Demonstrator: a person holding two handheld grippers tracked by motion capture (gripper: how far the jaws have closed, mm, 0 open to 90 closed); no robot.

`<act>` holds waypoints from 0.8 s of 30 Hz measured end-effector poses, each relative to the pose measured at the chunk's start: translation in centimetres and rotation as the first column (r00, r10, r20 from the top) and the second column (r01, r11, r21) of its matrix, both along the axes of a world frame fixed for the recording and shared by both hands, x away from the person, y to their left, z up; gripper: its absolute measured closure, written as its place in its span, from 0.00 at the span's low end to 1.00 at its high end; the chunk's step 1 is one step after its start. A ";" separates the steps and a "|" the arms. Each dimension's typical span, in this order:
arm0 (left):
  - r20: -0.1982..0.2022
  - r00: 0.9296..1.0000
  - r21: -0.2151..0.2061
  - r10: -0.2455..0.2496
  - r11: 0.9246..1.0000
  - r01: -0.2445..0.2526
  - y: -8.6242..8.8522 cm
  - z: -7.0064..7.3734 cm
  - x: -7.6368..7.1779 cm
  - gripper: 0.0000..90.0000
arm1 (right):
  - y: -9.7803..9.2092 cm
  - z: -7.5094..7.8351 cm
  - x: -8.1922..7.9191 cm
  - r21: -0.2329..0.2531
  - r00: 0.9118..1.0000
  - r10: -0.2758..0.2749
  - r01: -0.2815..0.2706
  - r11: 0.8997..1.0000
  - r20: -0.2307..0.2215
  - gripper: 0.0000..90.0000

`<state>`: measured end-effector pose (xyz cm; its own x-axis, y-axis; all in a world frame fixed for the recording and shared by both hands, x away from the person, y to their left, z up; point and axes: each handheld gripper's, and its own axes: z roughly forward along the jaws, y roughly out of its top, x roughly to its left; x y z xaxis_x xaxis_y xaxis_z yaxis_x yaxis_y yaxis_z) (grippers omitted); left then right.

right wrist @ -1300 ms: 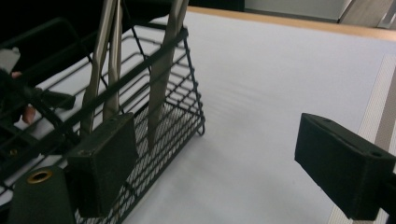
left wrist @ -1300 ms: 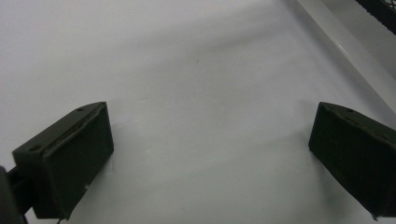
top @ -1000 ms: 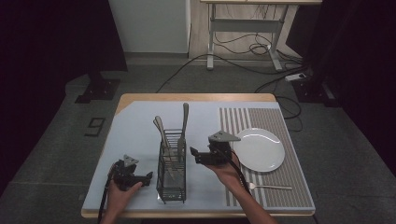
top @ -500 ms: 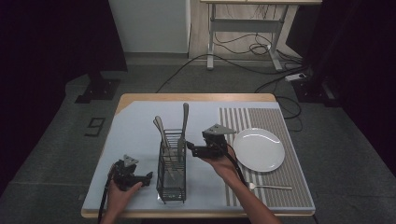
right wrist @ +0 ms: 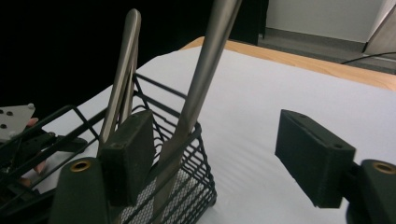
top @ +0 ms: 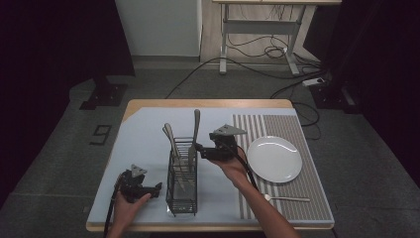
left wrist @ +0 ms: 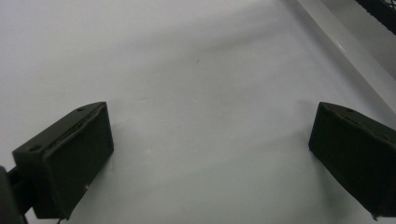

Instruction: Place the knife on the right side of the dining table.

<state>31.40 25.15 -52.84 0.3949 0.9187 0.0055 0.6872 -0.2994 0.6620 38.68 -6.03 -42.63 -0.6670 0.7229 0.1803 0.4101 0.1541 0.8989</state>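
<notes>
A black wire cutlery basket stands on the pale blue mat with steel utensils upright in it. The tallest handle leans at the basket's far right corner; shorter handles lean left. My right gripper is open at that corner, and in the right gripper view the tall handle rises between the jaws, close to the left one, with the right gripper untouched by it. My left gripper rests open on the mat left of the basket; the left gripper has bare mat between its jaws.
A white plate lies on the striped mat to the right. A single utensil lies on that mat near the front edge. The basket's corner shows at the top right of the left gripper view.
My right gripper has moved left and away from the person, up to the tall handle at the basket's far corner. The left gripper has stayed put.
</notes>
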 end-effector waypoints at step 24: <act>0.002 1.000 -0.001 0.001 1.000 -0.001 0.0 0.0 0.0 0.00 | 2.0 1.2 2.9 0.029 0.998 0.064 -0.064 0.997 0.022 0.57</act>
<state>31.41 25.14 -52.85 0.3944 0.9189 0.0054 0.6863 -0.2984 0.6633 41.61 -4.03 -41.46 -0.7156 0.6731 0.1866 0.3810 0.1523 0.9119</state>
